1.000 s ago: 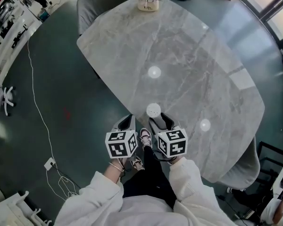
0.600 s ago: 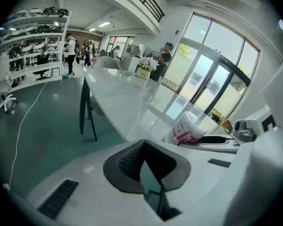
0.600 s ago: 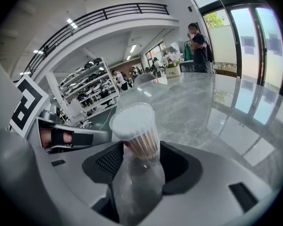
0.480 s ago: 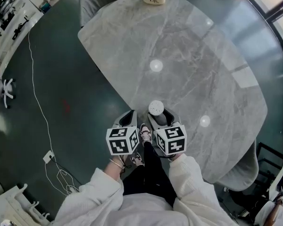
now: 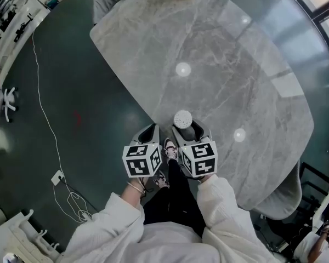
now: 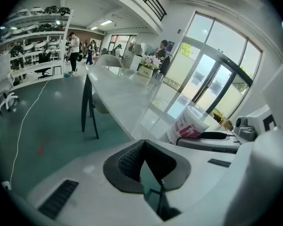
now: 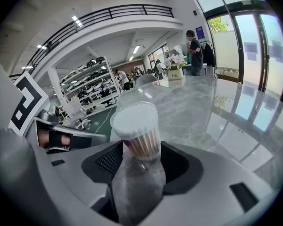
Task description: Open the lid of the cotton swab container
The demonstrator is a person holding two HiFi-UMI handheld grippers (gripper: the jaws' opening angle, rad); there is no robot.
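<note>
The right hand-held gripper [image 7: 142, 164], its jaws just spread wide, straddles without pressing the upright cotton swab container [image 7: 134, 126] at the table's [image 5: 225, 75] near edge, while the left hand-held gripper [image 6: 142, 163] hangs shut and empty alongside, the lid seemingly not yet opened.

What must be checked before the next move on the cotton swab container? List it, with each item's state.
1. Cotton swab container upright on the table: ok.
2. Container between the jaws of the right gripper: ok.
3. Right gripper's hold: not ok; its jaws have just been opening and the pads stand off the container.
4. Left gripper ready for the lid: not ok; shut, empty, beside the right one.
5. Lid on or off: cannot tell.
</note>
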